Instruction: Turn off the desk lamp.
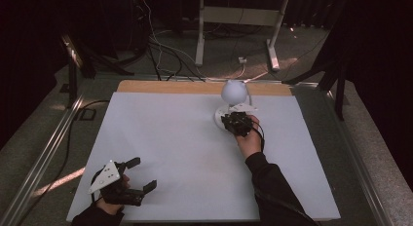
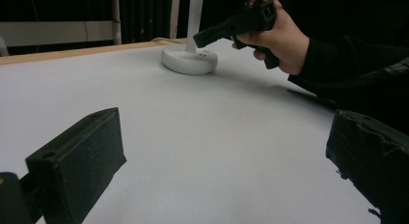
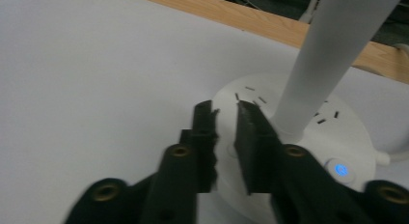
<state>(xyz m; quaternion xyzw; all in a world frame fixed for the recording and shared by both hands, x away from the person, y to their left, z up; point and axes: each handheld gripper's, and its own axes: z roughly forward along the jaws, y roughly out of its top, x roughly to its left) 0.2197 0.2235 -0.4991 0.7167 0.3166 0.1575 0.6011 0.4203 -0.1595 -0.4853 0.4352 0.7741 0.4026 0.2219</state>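
The right gripper [image 3: 225, 110] hovers over the base of the white lamp [image 1: 233, 102] at the table's [image 1: 160, 148] far edge, jaws narrowly apart and empty. Pressing a button [image 3: 340, 169] seems underway; next it must aim accurately. The left gripper [image 1: 141, 173] rests wide open.

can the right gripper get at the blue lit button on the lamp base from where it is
Probably yes. The right gripper hovers just over the lamp base, jaws slightly apart with nothing between them, and the blue button lies uncovered beside the lamp stem.
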